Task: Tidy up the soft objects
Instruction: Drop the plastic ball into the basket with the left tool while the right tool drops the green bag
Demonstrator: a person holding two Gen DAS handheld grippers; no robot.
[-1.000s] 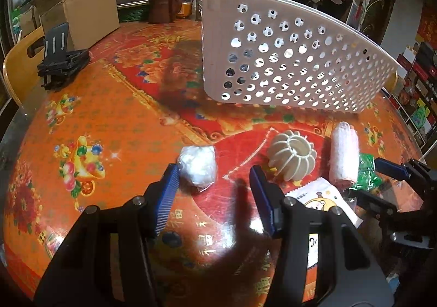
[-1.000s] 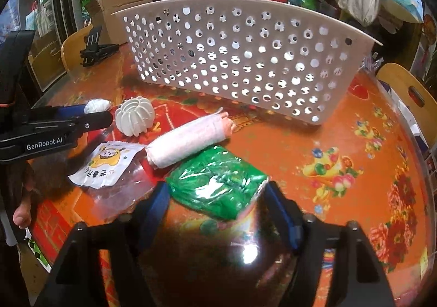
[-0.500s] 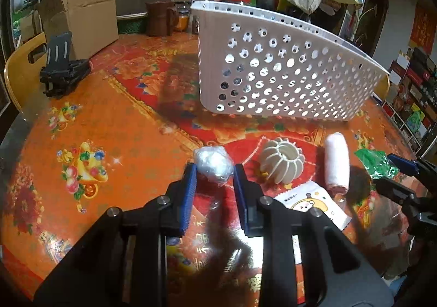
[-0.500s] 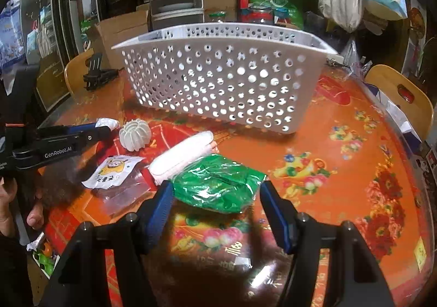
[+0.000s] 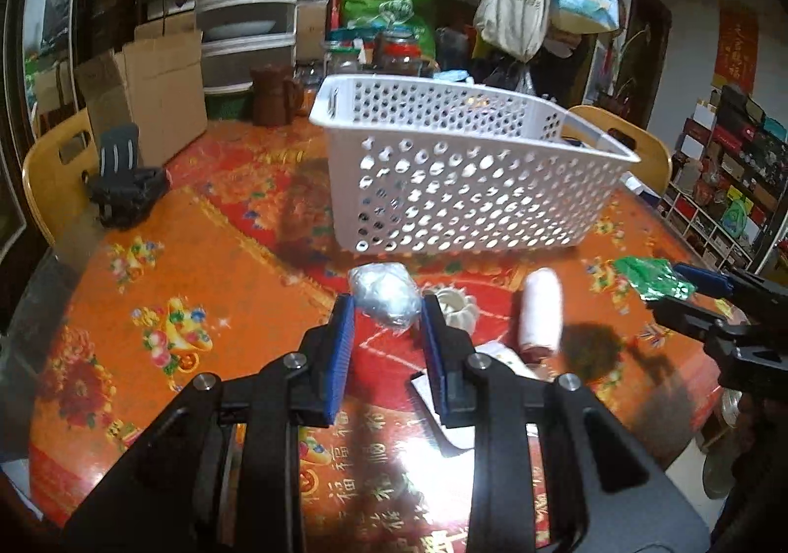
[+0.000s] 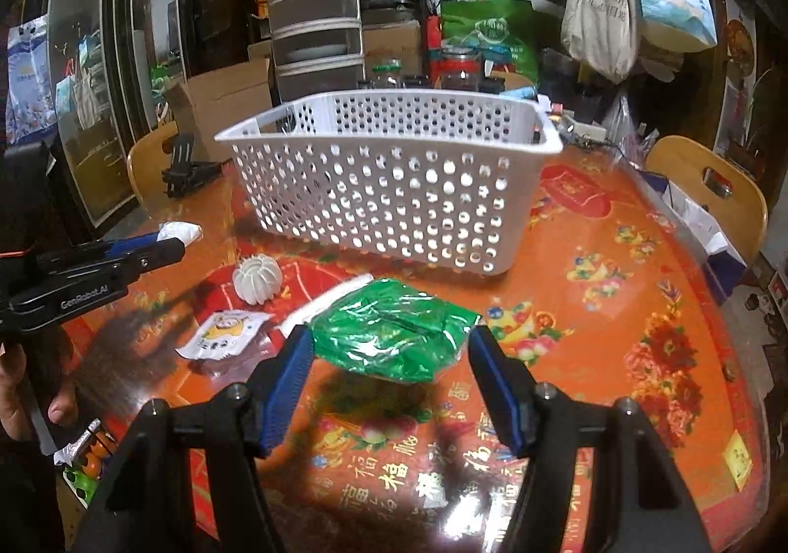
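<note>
A white perforated basket (image 5: 468, 188) (image 6: 389, 188) stands on the red and orange table (image 5: 172, 257). My left gripper (image 5: 387, 307) is shut on a silvery-white plastic-wrapped bundle (image 5: 386, 294) and holds it above the table, short of the basket's near wall. My right gripper (image 6: 391, 341) is shut on a green crinkly packet (image 6: 394, 336), which hangs above its own shadow. Still lying on the table are a white ribbed ball (image 5: 460, 309) (image 6: 257, 278), a white roll (image 5: 539, 311) and a cartoon-printed sachet (image 6: 221, 336). Each gripper also shows at the edge of the other's view.
A black folding stand (image 5: 125, 188) and a cardboard box (image 5: 147, 95) sit at the table's far left. Wooden chairs (image 5: 49, 174) (image 6: 709, 188) flank the table. Jars, a brown jug (image 5: 271, 95) and hanging bags crowd the space behind the basket. A person's hand (image 6: 29, 385) grips the left tool.
The left jaws closed on the wrapped bundle and rose with it. The right gripper lifted the green packet off the table. Both views now look over the basket's rim.
</note>
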